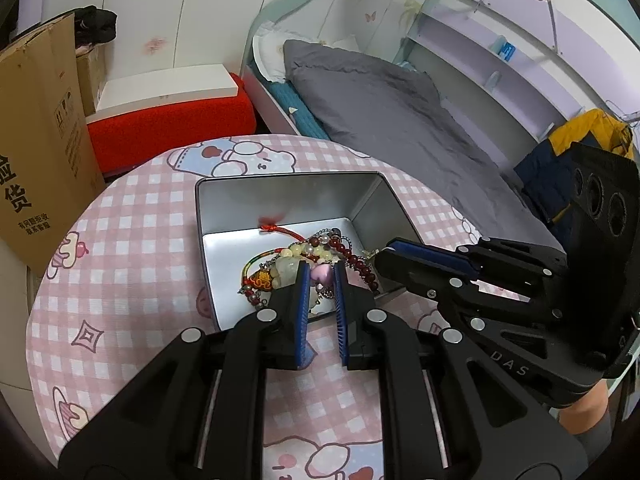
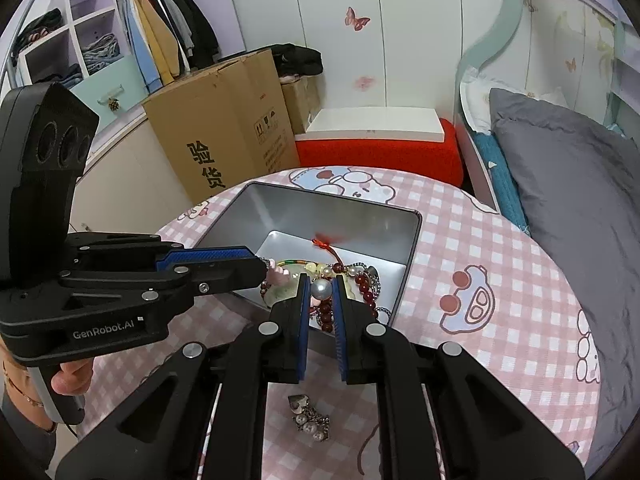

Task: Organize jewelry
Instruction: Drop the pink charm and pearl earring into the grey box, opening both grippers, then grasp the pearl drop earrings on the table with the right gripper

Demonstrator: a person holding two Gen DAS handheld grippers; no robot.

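Observation:
A silver metal tin [image 1: 280, 196] [image 2: 320, 216] stands open on the round table and holds a pile of beaded bracelets and necklaces [image 1: 320, 252] [image 2: 352, 276]. My left gripper [image 1: 320, 276] is shut on a pink heart pendant [image 1: 321, 275] over the tin's near part. My right gripper [image 2: 321, 289] is shut on a large grey pearl [image 2: 321, 289] over the tin. In the left wrist view the right gripper [image 1: 386, 254] reaches in from the right. A small pearl and heart piece [image 2: 310, 418] lies on the cloth below the right gripper.
The table has a pink checked cloth [image 1: 132, 240] [image 2: 500, 280]. A cardboard box [image 2: 224, 136], a red stool with a white board [image 2: 380, 148] and a bed with a grey blanket [image 1: 400, 120] stand around it.

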